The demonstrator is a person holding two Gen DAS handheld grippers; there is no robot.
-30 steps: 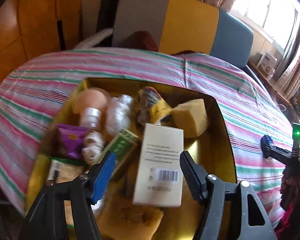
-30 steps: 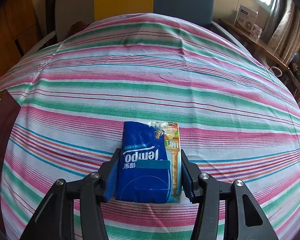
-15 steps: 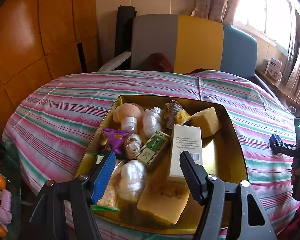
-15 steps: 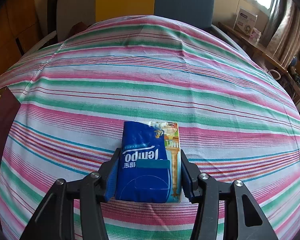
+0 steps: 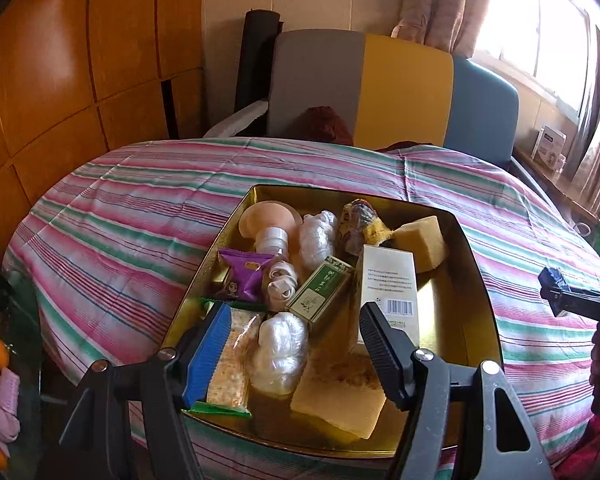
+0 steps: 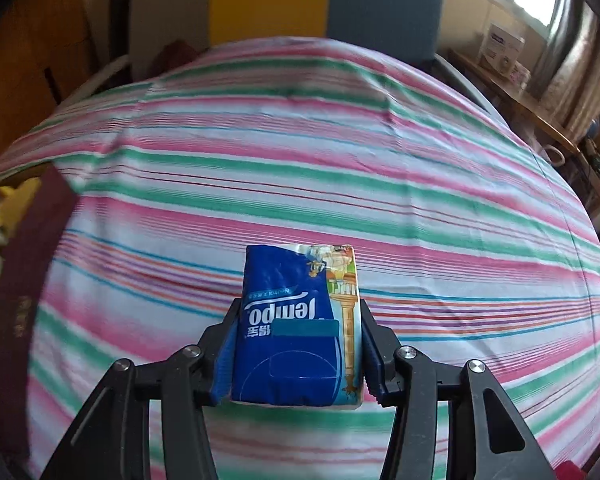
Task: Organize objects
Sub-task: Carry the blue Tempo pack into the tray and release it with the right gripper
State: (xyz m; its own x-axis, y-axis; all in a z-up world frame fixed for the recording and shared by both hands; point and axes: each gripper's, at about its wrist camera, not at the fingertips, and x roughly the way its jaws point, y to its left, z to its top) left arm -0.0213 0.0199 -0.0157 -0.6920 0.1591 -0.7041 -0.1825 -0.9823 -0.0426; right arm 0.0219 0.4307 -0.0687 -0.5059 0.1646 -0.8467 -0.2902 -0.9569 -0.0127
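Observation:
A gold tin [image 5: 476, 280] on the striped tablecloth holds several items: a cream box [image 5: 388, 284], a green box [image 5: 320, 292], a purple packet [image 5: 246, 276], yellow sponges [image 5: 422, 240] and wrapped bundles. My left gripper [image 5: 296, 344] is open and empty above the tin's near side. My right gripper [image 6: 298, 354] is shut on a blue Tempo tissue pack [image 6: 296, 320], held above the tablecloth. The right gripper also shows at the right edge of the left wrist view [image 5: 556, 292].
The striped cloth [image 6: 340, 160] covers the whole table. A grey, yellow and blue chair [image 5: 380, 88] stands behind it. The tin's dark red outer wall [image 6: 24, 272] shows at the left of the right wrist view. A side surface with small orange and pink things [image 5: 0, 392] lies at the far left.
My left gripper has pulled back and up from the tin, leaving the cream box in it. My right gripper has lifted the tissue pack off the cloth.

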